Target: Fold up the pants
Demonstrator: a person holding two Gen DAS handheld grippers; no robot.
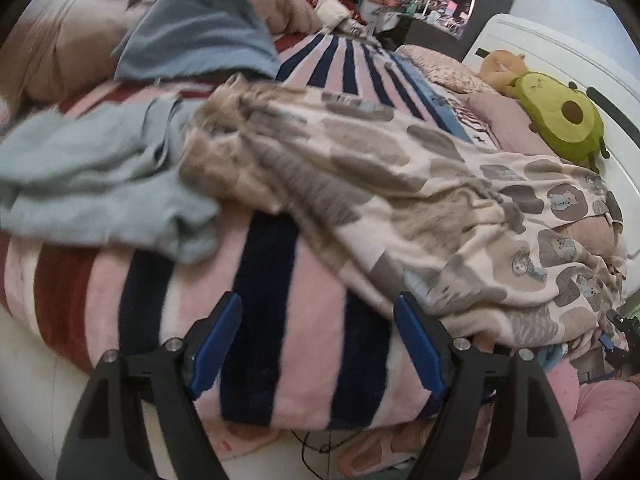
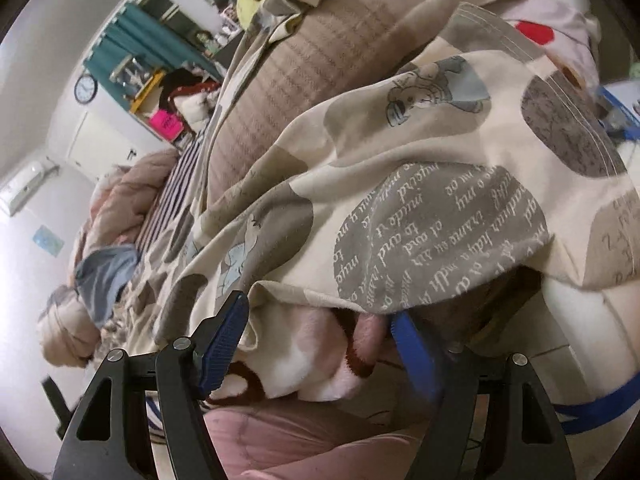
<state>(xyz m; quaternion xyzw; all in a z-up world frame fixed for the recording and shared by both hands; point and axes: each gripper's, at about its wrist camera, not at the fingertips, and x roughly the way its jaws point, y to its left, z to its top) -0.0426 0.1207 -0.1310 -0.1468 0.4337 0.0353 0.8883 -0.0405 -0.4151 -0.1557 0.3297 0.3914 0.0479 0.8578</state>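
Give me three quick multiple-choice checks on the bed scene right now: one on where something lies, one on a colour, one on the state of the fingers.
1. Where does the avocado plush lie?
A. by the white headboard
B. on the patterned pants
C. on the floor

2. What colour are the pads on the fingers?
A. red
B. blue
C. green

3. How do both pairs of fingers stand?
A. both shut on cloth
B. one shut, one open
C. both open, gripping nothing

Answers:
1. A: the avocado plush lies against the white headboard, beyond the patterned pants.
2. B: the fingers of the left gripper and those of the right gripper carry blue pads.
3. C: both pairs stand apart, the left over the striped blanket, the right at the pants' edge without pinching it.
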